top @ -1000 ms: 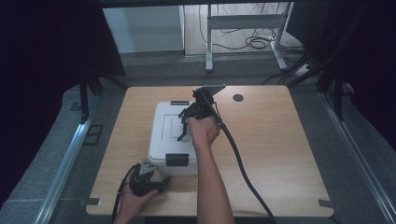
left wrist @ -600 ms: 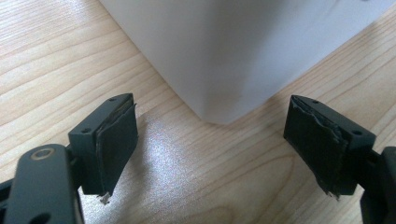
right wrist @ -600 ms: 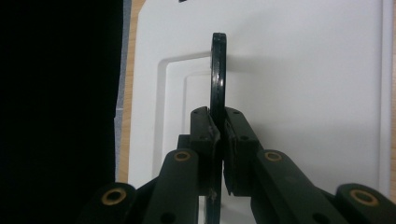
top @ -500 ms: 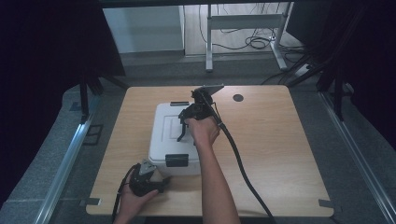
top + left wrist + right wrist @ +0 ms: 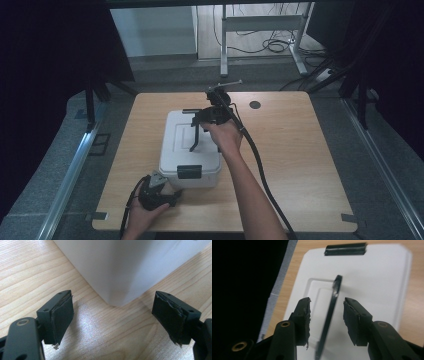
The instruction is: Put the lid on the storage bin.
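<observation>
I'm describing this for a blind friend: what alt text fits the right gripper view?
The right gripper has its jaws apart on either side of the raised black handle of a white box, pads not touching it. A black latch sits at the lid's far edge.

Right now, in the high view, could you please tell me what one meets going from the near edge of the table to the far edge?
left gripper → black latch → white box → right gripper → round hole in the table

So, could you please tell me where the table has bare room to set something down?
The widest bare patch of the table lies right of the white box, up to the right edge. A narrower strip runs along the box's left. The near-left corner is crowded by the left claw.
</observation>
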Demonstrator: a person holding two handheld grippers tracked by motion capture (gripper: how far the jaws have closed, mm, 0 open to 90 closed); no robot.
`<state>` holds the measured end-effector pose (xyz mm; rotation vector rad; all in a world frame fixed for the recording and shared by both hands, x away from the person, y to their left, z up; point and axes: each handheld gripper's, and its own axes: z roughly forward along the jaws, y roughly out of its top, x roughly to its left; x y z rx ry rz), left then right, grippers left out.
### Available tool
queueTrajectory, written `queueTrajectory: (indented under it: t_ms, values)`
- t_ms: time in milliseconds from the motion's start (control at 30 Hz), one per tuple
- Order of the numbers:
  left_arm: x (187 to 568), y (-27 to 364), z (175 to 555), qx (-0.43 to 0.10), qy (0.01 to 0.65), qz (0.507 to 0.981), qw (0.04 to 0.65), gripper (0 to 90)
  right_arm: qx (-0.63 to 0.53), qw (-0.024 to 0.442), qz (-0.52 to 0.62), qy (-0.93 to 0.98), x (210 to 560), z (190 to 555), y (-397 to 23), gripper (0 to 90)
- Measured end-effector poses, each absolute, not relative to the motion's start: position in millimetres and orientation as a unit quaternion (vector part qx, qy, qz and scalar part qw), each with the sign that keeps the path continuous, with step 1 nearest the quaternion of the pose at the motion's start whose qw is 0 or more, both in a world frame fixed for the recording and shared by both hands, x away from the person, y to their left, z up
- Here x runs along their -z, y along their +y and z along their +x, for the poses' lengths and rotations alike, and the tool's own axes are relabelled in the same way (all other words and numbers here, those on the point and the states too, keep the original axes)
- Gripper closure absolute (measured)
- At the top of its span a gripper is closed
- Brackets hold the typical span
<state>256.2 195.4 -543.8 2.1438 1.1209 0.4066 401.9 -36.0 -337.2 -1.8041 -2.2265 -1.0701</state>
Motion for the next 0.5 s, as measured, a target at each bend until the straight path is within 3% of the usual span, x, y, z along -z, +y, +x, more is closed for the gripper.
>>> queueTrajectory:
  t_ms: [500]
  values:
    - [544.0,195.1,256.3,-0.156,0.431,0.821,0.339,17.5,0.398,-0.006,-0.532,-0.748,349.4,380.5,-97.9,51.7]
